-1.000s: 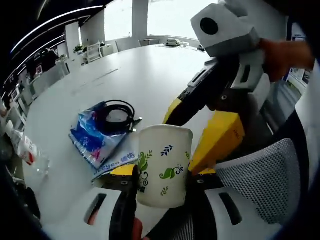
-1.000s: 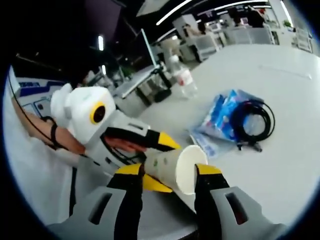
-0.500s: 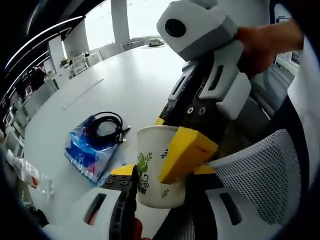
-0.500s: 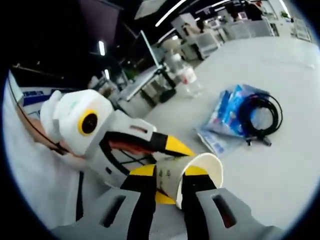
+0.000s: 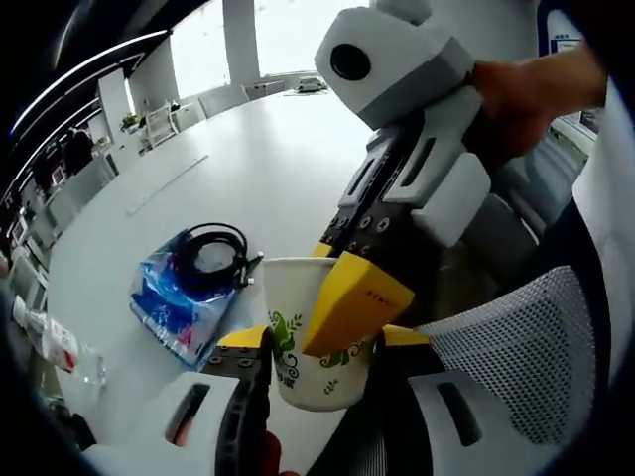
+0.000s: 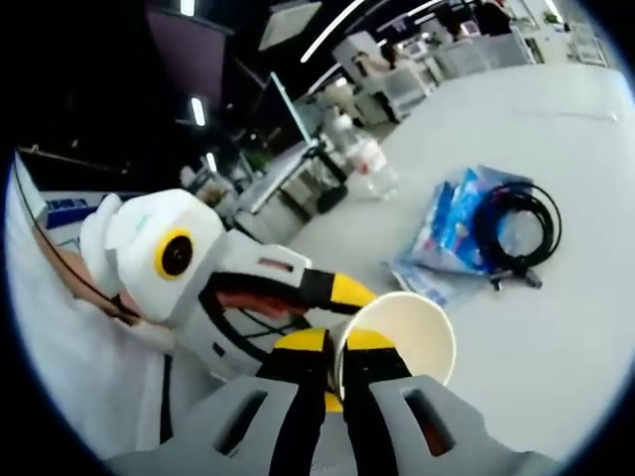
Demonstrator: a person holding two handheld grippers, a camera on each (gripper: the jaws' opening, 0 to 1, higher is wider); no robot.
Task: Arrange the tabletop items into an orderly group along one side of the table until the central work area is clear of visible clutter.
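Left claw [image 5: 313,372] pinches the cup [image 5: 313,337] by its body, jaws on both sides, cup upright over the desk [image 5: 258,169] edge. Right claw [image 6: 335,362] is pressed nearly together on the cup [image 6: 402,332] rim, one jaw outside the wall and one looks inside; in the left gripper view that right claw [image 5: 347,297] comes in from the right, its yellow tip over the cup's front. Both claws hold the one cup, so this reads as a handover step, or a re-grip.

Further out: a blue packet [image 5: 174,297] on the desk with a coiled black cable [image 5: 213,253] on top of it, just beyond the cup. A bottle [image 5: 45,337] lies near the desk edge, apart from the packet. A mesh chair [image 5: 496,367] sits beside the desk.

Next move, my guess: one claw lets go, the other carries the cup and sets it upright beside the packet along one side. Risk: a rim pinch can crush or tip the paper cup.
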